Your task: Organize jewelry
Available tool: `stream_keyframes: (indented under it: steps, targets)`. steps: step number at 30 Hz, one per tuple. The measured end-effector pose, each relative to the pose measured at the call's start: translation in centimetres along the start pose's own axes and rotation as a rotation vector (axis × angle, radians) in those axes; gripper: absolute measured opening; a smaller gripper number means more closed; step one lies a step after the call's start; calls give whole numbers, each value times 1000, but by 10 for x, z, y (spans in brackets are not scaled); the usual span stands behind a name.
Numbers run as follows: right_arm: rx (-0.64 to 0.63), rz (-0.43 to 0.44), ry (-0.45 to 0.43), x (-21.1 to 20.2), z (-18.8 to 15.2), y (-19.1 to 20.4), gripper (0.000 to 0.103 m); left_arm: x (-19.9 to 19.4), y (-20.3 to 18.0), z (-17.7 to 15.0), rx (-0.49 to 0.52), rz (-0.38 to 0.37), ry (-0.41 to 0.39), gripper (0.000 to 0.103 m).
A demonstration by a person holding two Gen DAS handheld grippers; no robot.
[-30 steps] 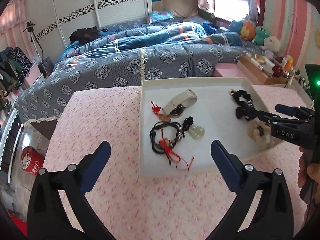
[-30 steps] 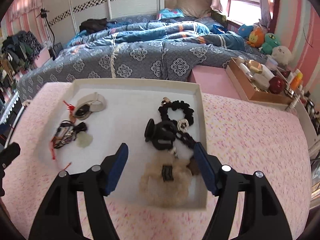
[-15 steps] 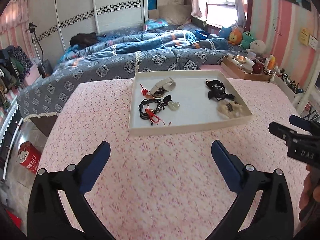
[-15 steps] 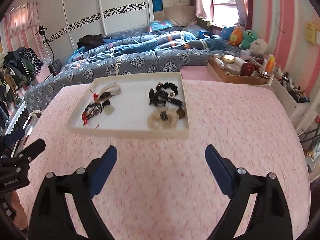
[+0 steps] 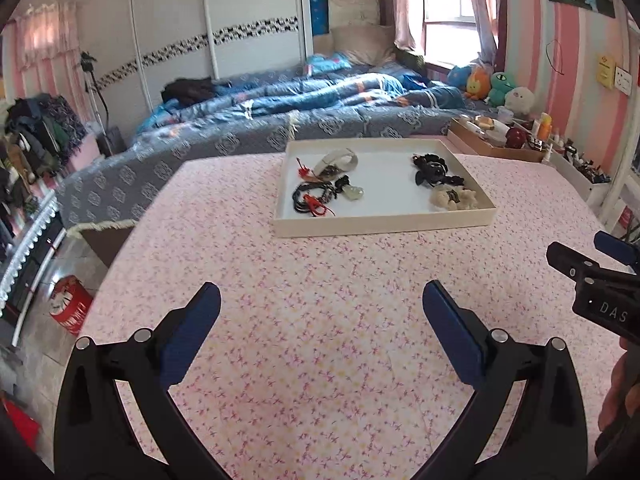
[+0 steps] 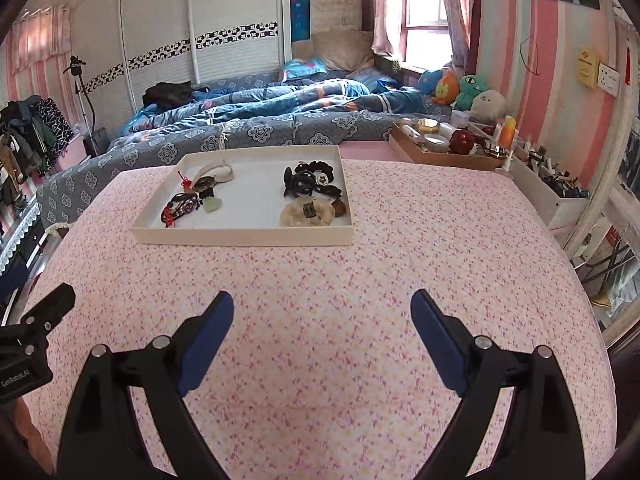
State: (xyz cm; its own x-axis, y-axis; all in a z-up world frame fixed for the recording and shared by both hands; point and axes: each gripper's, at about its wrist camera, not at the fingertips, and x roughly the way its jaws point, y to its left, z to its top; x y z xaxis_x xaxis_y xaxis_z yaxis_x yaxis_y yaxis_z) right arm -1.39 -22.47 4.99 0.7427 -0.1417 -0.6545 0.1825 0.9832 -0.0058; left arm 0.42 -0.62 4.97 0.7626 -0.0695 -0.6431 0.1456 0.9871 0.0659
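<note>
I see bright daylight from the pink-curtained window, soft shadows, sharp focus, heavy fisheye bending with black corners.

I viewed a bedroom with pink-striped walls and white sliding wardrobe doors. A bed under blue patterned bedding lay behind a table covered in pink floral cloth. Daylight entered through a curtained window; plush toys sat beneath it.

Left claw gapes empty — white tray well beyond.
</note>
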Motion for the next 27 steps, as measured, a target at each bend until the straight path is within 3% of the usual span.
stream_keyframes:
  steps: [27]
  targets:
    - [-23, -48, -20, -10, -22, 3, 90, -8, 1, -16, -27, 7, -17, 100]
